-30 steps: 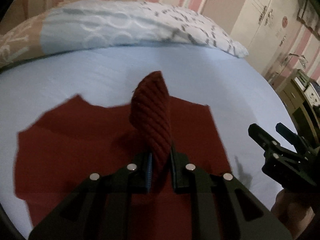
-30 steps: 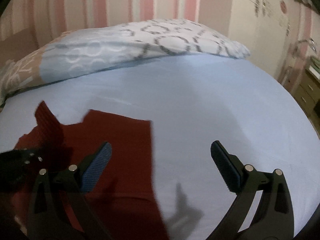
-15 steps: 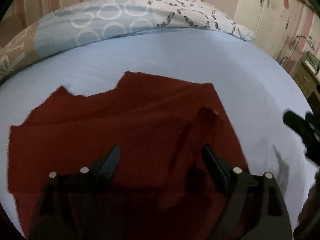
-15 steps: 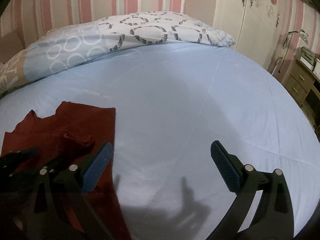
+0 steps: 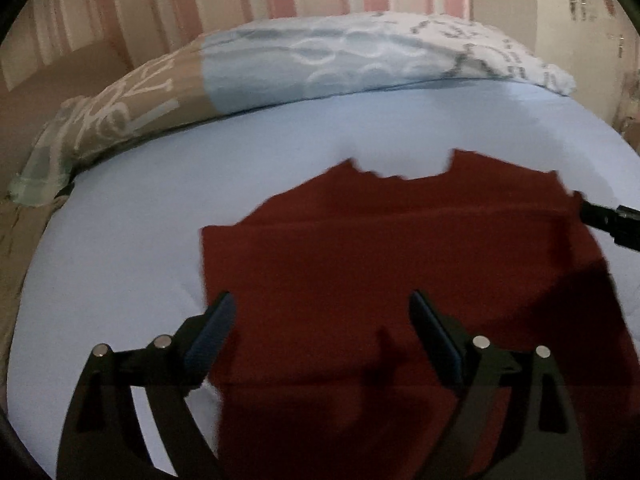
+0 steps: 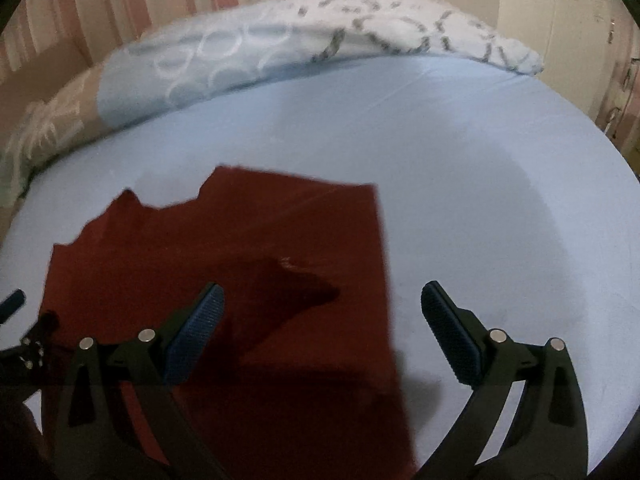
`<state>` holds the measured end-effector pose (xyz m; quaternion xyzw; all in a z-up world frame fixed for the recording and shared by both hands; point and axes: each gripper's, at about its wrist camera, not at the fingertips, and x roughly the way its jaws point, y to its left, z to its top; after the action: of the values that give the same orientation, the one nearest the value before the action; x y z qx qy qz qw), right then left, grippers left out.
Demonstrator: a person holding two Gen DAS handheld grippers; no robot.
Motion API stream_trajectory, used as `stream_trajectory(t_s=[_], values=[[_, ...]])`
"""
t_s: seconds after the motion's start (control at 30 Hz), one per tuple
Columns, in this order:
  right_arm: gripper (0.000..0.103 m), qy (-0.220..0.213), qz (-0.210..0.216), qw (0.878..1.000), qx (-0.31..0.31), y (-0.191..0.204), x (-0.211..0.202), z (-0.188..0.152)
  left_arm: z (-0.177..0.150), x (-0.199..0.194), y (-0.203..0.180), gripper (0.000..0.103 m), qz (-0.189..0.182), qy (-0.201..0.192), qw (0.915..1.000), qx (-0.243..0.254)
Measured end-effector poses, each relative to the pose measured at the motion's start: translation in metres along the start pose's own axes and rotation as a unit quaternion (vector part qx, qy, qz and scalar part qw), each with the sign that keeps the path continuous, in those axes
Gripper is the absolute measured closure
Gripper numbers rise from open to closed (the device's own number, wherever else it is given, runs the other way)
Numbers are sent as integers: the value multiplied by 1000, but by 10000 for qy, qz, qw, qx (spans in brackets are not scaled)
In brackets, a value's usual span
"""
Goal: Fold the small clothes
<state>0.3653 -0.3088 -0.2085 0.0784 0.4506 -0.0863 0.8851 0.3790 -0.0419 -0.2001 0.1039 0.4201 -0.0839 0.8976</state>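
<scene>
The dark red garment [image 5: 400,264] lies flat on the blue bedsheet [image 5: 120,240]. The left gripper [image 5: 320,320] and right gripper [image 6: 322,312] hang over it, fingers spread wide, holding nothing.

A bed [image 5: 120,240] covered by a pale blue sheet [image 6: 480,200] carries everything here. Directly on the sheet lies a dark red garment [image 5: 400,260], spread flat toward 6 o'clock in the left wrist view and toward 7 o'clock in the right wrist view, its far edge jagged and one raised fold showing near its right side. At 12 o'clock a rolled duvet [image 6: 280,52] with ring patterns, part blue-white and part tan, lies across the sheet's far edge, well apart from the garment.
</scene>
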Motion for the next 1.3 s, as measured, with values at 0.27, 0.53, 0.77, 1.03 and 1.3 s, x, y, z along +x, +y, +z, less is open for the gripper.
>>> stream_trajectory(t_s=[0.27,0.53,0.77,1.03,1.3], values=[[78,796,12,9958,456,15,29,5,1,8,28,14,104,10,9998,-175],[87,-1084,-200,9845,-1361,60,-33,15,2,7,35,14,-110,6,9994,-333],[85,-716,-482,9880,-1279,19,4,-16,0,17,30,14,-410,120,9977,-518],[15,-888,-513,9906,-904,-8,-28,-28,-9,24,20,13,-466,162,9985,-242],[13,-299,-399,9914,-1211,42,18,-30,-11,35,15,6,-518,278,9980,-241]])
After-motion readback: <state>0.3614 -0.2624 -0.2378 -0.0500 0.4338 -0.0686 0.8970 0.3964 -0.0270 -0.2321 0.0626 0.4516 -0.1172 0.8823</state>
